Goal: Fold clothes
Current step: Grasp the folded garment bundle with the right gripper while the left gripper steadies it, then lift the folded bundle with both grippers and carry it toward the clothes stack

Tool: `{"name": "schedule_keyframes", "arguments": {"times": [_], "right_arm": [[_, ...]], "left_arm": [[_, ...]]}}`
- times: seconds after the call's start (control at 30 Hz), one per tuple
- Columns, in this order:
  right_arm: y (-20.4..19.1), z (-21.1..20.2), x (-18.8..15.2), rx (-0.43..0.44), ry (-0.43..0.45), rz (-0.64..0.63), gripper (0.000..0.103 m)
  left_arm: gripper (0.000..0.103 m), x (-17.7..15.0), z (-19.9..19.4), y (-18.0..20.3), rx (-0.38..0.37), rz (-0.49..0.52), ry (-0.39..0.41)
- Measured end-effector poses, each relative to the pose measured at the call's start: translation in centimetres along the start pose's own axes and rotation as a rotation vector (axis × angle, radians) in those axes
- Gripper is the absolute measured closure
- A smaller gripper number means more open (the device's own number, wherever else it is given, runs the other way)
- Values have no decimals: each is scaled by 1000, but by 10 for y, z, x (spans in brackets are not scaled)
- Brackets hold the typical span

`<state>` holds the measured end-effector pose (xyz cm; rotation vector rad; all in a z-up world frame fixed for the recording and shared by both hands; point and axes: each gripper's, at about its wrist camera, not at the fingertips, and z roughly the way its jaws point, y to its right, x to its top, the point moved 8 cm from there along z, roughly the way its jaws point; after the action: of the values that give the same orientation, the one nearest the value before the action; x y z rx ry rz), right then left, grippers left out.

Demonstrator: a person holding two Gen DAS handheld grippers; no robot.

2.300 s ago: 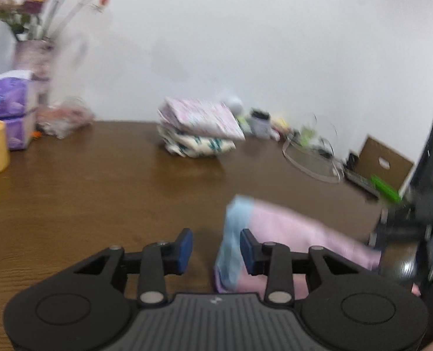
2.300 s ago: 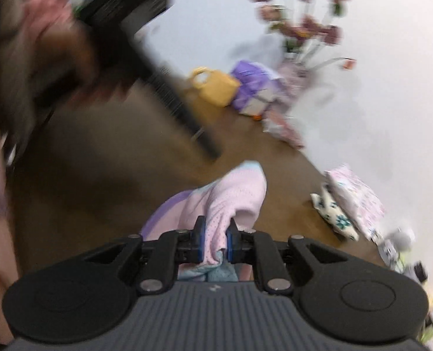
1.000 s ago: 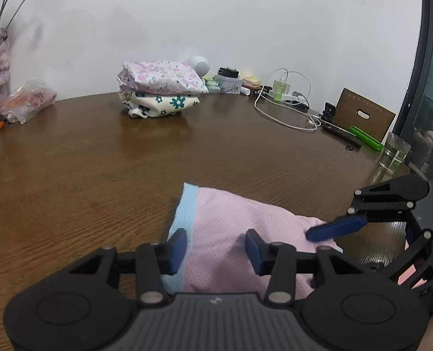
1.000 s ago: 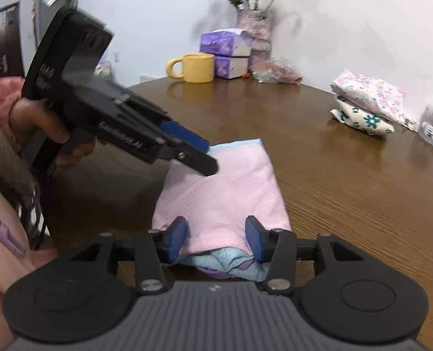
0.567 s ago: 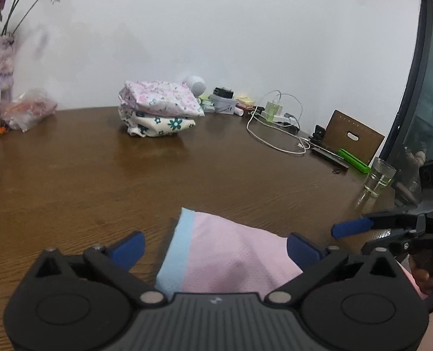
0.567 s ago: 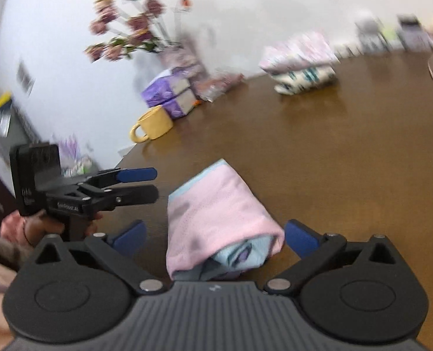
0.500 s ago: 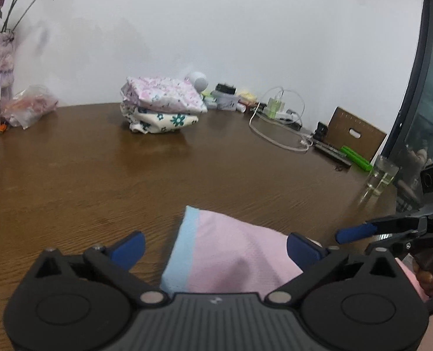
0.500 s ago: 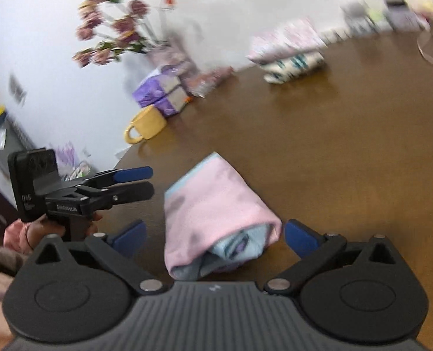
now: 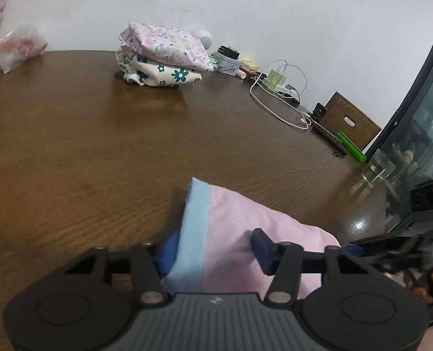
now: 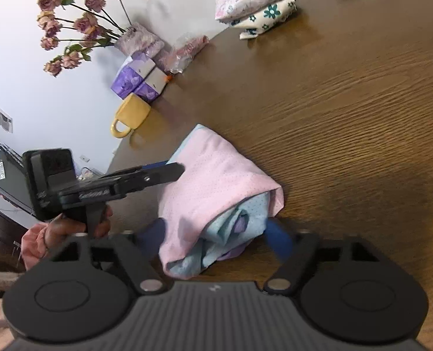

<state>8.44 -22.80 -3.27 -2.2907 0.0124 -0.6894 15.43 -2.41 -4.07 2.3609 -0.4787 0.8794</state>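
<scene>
A folded pink garment (image 9: 245,228) with a light blue band lies on the brown wooden table (image 9: 99,134). In the right wrist view the pink garment (image 10: 216,181) shows blue and purple layers at its near end. My left gripper (image 9: 213,248) is open, its fingers on either side of the garment's near edge. My right gripper (image 10: 216,234) is open around the garment's bunched end. The left gripper also shows in the right wrist view (image 10: 163,172), reaching the fold from the left.
A stack of two folded floral garments (image 9: 163,55) sits at the back. A yellow mug (image 10: 131,117), purple tissue packs (image 10: 137,79) and a flower vase (image 10: 137,41) stand at the left. Cables, a charger (image 9: 278,87) and a glass (image 9: 377,166) are at the right.
Both grippers have narrowed from wide open and come in around the garment's ends. The right gripper has tilted and moved closer to the bunched end.
</scene>
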Motion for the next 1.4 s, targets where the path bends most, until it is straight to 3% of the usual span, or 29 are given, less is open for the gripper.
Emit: {"name": "schedule_keyframes", "arguments": {"times": [0.2,0.37,0.47,0.53,0.63,0.67,0.8,1.0,1.1,1.13,1.17,1.2,1.23,1.33,1.4], "right_arm": [[12,14,22,-13,7,-4,61],[19,28,43,-9,14,-28,63],[20,32,49,2,20,-32,62],[20,34,53,10,25,-35,54],[20,26,51,11,49,-35,31],[19,23,50,9,60,-37,23],[19,13,43,16,82,-38,12],[17,15,41,28,80,-54,11],[15,20,40,41,82,-68,13],[14,22,40,50,78,-60,15],[14,24,39,60,74,-52,24],[13,27,39,69,70,-44,33],[13,29,38,79,66,-35,35],[15,31,38,87,74,-10,44],[21,31,37,94,84,25,59]], "left_arm": [[66,-21,-16,0,7,-41,17],[67,-37,-28,11,12,-60,31],[63,-40,-34,16,19,-69,50],[44,-40,-39,18,28,-76,67],[20,-35,-48,13,65,-95,112],[18,-33,-50,10,74,-104,127],[13,-29,-41,-9,81,-220,114],[13,-21,-30,-11,45,-247,123],[15,-19,-26,-10,38,-262,124],[21,-19,-25,-10,37,-266,123],[27,-18,-23,-10,30,-274,117],[41,-18,-19,-8,16,-285,106],[52,-18,-16,-9,11,-296,101],[59,-17,-11,-10,2,-325,99],[64,-18,-11,-12,4,-339,103]]}}
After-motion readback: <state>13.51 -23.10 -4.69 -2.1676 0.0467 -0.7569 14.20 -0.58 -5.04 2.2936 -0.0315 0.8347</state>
